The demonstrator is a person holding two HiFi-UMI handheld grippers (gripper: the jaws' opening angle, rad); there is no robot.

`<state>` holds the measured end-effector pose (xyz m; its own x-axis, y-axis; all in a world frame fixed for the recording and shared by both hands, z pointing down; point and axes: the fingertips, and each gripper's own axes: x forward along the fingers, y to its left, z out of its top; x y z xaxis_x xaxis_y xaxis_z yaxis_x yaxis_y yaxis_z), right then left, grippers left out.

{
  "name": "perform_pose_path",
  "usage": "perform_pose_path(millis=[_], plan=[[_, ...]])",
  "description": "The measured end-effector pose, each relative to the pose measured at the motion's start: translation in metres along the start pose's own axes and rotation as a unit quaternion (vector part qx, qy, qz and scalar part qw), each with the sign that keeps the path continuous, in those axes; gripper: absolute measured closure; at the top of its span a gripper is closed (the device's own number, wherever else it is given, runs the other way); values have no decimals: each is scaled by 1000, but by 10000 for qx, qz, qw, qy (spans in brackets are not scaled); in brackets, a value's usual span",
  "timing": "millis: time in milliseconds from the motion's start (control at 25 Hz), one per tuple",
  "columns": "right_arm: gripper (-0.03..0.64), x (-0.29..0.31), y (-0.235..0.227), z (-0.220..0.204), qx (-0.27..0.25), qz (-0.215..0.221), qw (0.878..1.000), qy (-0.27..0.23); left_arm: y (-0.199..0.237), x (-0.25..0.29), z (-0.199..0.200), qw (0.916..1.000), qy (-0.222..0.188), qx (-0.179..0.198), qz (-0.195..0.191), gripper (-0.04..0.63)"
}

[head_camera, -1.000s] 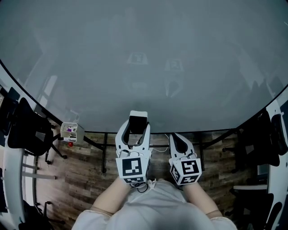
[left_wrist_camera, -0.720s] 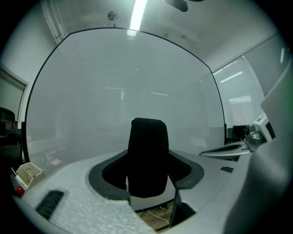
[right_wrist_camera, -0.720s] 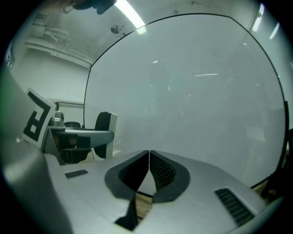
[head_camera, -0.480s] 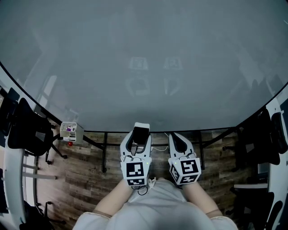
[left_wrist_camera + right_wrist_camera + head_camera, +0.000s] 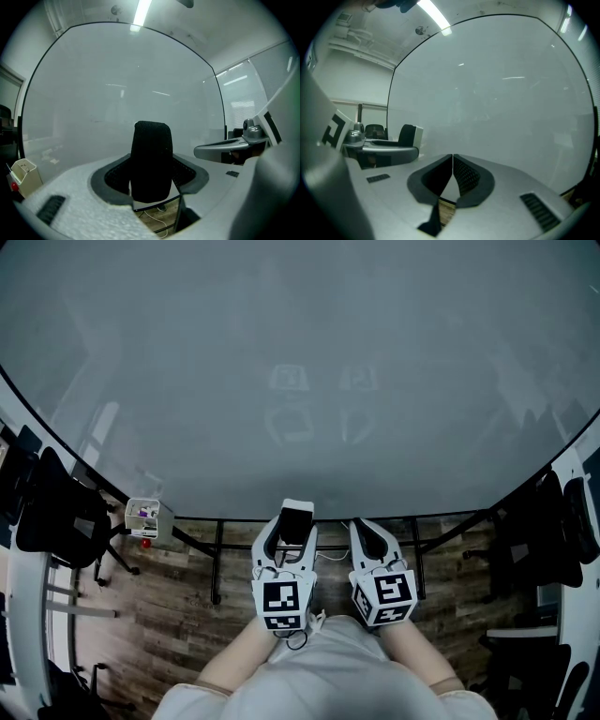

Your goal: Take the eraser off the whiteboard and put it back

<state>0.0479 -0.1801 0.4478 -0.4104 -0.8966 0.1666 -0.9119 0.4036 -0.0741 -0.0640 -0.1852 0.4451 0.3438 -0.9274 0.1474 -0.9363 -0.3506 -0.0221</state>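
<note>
The big whiteboard [image 5: 300,362] fills the head view in front of me. My left gripper [image 5: 294,532] is shut on the eraser [image 5: 295,519], a block with black felt and a white back, held just below the board's bottom edge. In the left gripper view the eraser [image 5: 151,159] stands upright between the pads, its black felt towards the camera. Just to the right, my right gripper [image 5: 364,527] has its jaws together and holds nothing. The right gripper view shows its pads [image 5: 459,176] meeting at the tips, and the eraser [image 5: 410,136] in the left gripper beside it.
A small white box [image 5: 148,517] with markers hangs at the board's lower left. The board's dark stand legs [image 5: 217,563] stand on the wooden floor. Black office chairs sit at the left [image 5: 56,512] and at the right [image 5: 548,521].
My left gripper has come down and back towards me with the eraser still in it, drawing level with the right gripper. The right gripper has stayed put.
</note>
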Motion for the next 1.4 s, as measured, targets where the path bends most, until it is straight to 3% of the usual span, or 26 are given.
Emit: perform_pose_path(millis=[640, 1400], plan=[[589, -1, -12, 0, 20, 11, 10000, -13, 1, 8, 13, 9994, -86, -272, 215, 347], [589, 18, -35, 10, -67, 31, 10000, -30, 8, 48, 91, 9949, -909, 216, 380, 347]])
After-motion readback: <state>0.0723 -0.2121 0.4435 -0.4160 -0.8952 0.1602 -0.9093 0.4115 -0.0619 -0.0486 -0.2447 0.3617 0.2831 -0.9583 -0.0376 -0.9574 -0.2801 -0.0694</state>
